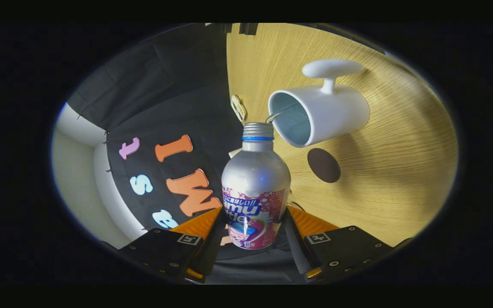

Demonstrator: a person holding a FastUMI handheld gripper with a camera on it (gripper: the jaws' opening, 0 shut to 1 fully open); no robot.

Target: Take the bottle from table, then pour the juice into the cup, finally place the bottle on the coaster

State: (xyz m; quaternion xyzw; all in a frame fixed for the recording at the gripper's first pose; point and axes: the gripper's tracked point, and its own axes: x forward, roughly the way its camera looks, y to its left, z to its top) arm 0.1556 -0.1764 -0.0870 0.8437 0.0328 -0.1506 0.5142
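Gripping bottle [256,188] at labelled lower body: gripper [255,233] fingers clamped on both sides. Bottle base hidden behind fingers; contact area partly obscured. Bottle cap off, open neck pointing toward cup [319,113]. Thin stream runs from neck into cup mouth; liquid level inside cup hard to make out. Cup stands on wooden table [392,171], just beyond bottle neck. Dark round coaster [323,165] lies on table near cup, beside bottle shoulder. Small pale object [238,107] at table edge unclear.
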